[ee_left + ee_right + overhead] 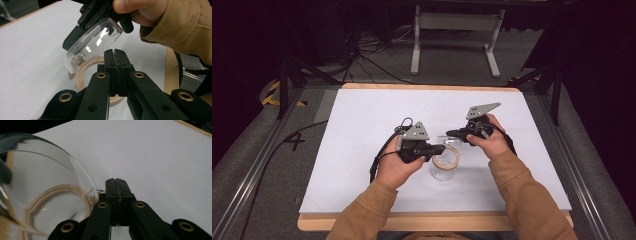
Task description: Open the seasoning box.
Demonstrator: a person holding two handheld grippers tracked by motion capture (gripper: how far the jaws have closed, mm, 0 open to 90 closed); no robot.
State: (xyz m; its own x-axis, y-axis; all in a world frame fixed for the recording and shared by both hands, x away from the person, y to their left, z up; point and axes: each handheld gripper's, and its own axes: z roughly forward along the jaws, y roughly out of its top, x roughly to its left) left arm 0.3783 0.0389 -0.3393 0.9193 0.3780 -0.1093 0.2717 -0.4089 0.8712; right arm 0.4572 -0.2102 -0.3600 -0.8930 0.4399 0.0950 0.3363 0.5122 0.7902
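A clear glass jar [443, 172] with a wooden rim [83, 75] stands upright on the white table top [362, 130], near the front middle. My left gripper [441, 148] [115, 51] is shut and reaches over the near side of that rim; nothing shows between its jaws. My right gripper [451, 134] [115, 180] is shut on the edge of a clear round lid [95, 42] [37, 177]. It holds the lid tilted just above the jar's mouth, and the wooden rim shows through it.
The white top rests on a wooden board [432, 221] whose edge shows at the front. Metal rails [252, 170] run along both sides. Cables [377, 162] trail from the left gripper across the table. A white stand [457, 30] is on the floor behind.
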